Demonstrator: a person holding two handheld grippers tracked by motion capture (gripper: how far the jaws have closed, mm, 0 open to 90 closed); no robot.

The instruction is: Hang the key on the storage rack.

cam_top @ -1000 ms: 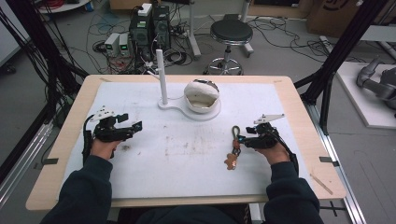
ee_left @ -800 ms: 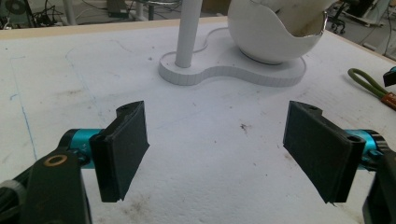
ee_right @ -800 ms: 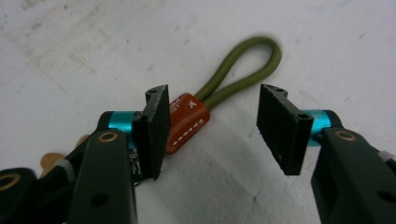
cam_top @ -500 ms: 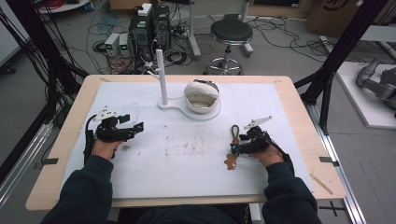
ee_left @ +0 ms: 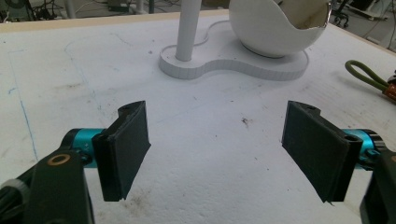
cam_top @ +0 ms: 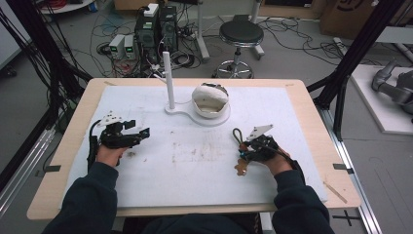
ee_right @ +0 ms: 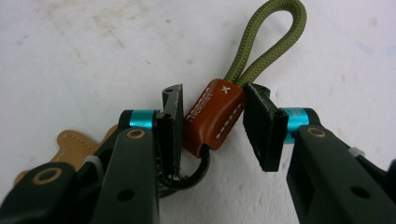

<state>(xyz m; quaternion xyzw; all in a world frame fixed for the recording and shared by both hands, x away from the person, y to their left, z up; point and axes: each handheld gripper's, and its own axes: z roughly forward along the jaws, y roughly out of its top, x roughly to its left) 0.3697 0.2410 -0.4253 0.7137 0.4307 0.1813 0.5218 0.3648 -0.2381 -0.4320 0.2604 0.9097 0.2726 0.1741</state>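
A keychain lies on the white mat at the right: an olive-green cord loop (ee_right: 273, 35), a brown stitched leather tab (ee_right: 215, 116), a black ring and a tan leather piece (ee_right: 74, 142). My right gripper (ee_right: 215, 95) has just been closing, and its two pads now touch the sides of the tab. In the high view the keychain (cam_top: 237, 136) sits at the tip of the right gripper (cam_top: 246, 150). My left gripper (cam_top: 141, 132) rests at the left of the mat, its jaws wide open (ee_left: 217, 126) with nothing between them. The cord loop (ee_left: 369, 77) also shows at the right edge of the left gripper view.
A white stand with an upright post (cam_top: 169, 78) and a cracked, egg-like white bowl (cam_top: 210, 100) sits at the back middle of the mat. The wooden table edge (cam_top: 316, 122) frames the mat. Beyond the table are a stool (cam_top: 238, 34) and electronics.
My right hand slid left to the keychain, and its jaws closed around the brown tab. The left hand stayed still with its jaws open.
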